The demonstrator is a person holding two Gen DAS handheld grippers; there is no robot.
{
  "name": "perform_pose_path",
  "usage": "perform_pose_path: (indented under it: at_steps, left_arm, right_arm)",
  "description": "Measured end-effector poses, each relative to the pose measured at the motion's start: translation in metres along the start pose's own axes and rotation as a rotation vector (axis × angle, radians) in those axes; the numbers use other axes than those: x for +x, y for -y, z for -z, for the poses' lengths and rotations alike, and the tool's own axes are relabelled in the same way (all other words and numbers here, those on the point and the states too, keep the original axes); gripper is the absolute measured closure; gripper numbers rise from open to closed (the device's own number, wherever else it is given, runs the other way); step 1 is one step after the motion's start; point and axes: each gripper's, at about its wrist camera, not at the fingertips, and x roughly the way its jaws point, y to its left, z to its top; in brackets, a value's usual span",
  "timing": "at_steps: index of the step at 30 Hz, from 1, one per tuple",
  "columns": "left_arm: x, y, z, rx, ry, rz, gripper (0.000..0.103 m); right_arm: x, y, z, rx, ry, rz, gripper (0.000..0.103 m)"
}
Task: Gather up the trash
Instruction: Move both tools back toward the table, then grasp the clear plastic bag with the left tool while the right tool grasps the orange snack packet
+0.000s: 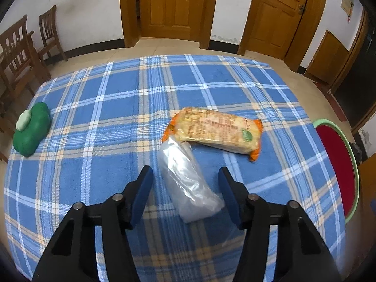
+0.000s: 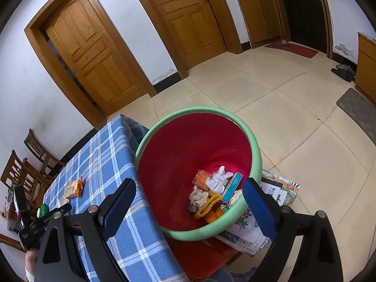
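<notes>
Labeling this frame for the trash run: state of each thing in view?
left gripper: open, straddling clear plastic bag
right gripper: open, empty, over bin
clear plastic bag: lying on table, ungripped
orange snack packet: on table, untouched
green toy: on table
red bin: upright, partly filled

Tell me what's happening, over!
Left gripper open around clear plastic bag, not pinching. Right gripper open, empty, above red bin. Snack packet touches bag's far end.
</notes>
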Motion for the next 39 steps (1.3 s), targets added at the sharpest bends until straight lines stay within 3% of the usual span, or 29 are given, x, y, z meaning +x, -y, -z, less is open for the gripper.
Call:
perform_pose_path:
  at_steps: [7, 16, 30, 39]
  left_arm:
    - [0.003, -0.006, 0.000, -0.009, 0.019, 0.019, 0.070]
    - [-0.006, -0.031, 0.002, -0.059, 0.048, 0.061, 0.071]
    - [-0.027, -0.104, 0.006, -0.205, 0.161, -0.023, 0.071]
    - [-0.023, -0.134, 0.012, -0.292, 0.183, -0.030, 0.071]
  right_arm:
    - [0.001, -0.017, -0.001, -0.044, -0.007, 0.001, 0.009]
    - [0.010, -0.069, -0.001, -0.170, -0.026, -0.039, 0.009]
    - [0.064, -0.180, 0.016, -0.400, -0.115, -0.186, 0.004]
    - [0.112, -0.249, 0.043, -0.661, -0.143, -0.158, 0.001]
